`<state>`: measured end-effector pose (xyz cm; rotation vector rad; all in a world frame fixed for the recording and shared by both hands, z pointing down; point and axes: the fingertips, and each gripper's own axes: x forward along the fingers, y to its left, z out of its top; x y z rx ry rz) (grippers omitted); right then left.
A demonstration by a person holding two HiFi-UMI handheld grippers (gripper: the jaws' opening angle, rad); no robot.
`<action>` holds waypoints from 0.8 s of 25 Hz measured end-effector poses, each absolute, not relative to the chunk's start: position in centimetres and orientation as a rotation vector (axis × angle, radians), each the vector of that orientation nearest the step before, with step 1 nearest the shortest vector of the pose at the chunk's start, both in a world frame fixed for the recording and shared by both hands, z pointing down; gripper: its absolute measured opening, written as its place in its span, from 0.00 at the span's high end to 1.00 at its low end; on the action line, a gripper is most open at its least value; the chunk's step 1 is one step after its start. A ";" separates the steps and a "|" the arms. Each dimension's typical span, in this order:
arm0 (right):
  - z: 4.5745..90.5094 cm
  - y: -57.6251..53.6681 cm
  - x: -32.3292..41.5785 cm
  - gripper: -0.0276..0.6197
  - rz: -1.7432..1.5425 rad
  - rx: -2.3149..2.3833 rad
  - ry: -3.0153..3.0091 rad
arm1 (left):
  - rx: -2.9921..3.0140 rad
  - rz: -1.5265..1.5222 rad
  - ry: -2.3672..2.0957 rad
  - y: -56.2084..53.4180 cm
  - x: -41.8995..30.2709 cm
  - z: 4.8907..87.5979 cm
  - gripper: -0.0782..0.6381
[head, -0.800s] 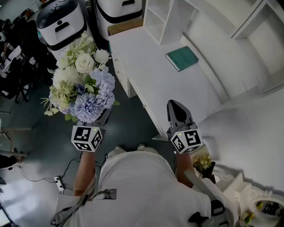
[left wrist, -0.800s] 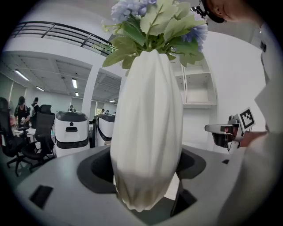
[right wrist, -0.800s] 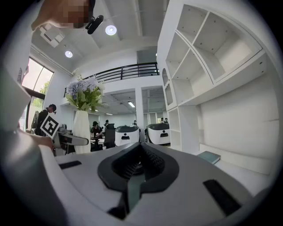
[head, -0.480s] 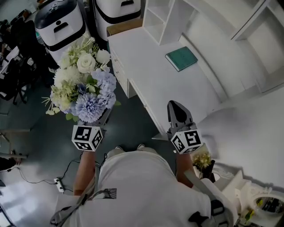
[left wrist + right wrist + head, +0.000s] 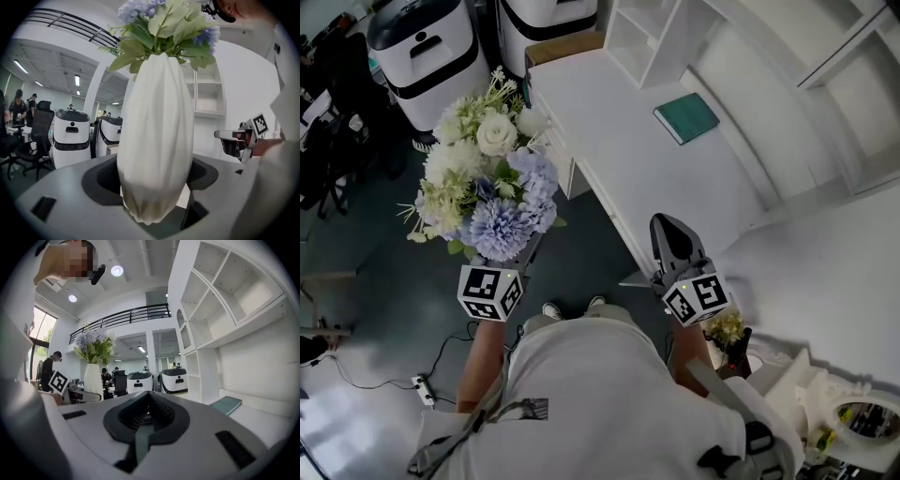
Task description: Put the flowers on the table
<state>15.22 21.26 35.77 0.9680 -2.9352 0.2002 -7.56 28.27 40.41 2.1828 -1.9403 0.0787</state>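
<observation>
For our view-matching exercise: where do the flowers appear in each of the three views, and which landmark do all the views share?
Head view: flowers left of centre.
Left gripper view: flowers at top centre, above the white vase.
Right gripper view: flowers small, left of centre.
Shared landmark: the two white-and-black machines.

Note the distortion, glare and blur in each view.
Head view: sharp, even light, white table nearly washed out. Left gripper view: fisheye, dark corners, white vase looming large. Right gripper view: fisheye bows the shelves; ceiling lamp glares.
</observation>
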 end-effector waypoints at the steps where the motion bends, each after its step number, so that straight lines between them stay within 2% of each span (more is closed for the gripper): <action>1: 35.9 22.1 14.1 0.94 0.190 0.973 -2.926 | 2.189 0.065 -1.932 29.0 -8.6 40.6 0.36; 5: 36.6 24.2 11.0 0.94 0.183 1.000 -2.903 | 2.203 -0.009 -1.887 30.5 -11.5 41.5 0.36; 10: 38.4 24.3 10.8 0.94 0.265 1.036 -2.872 | 2.226 0.002 -1.843 29.7 -11.7 42.4 0.36; 20: 39.6 14.7 8.7 0.94 0.293 1.027 -2.900 | 2.271 0.070 -1.836 20.5 -12.2 41.3 0.36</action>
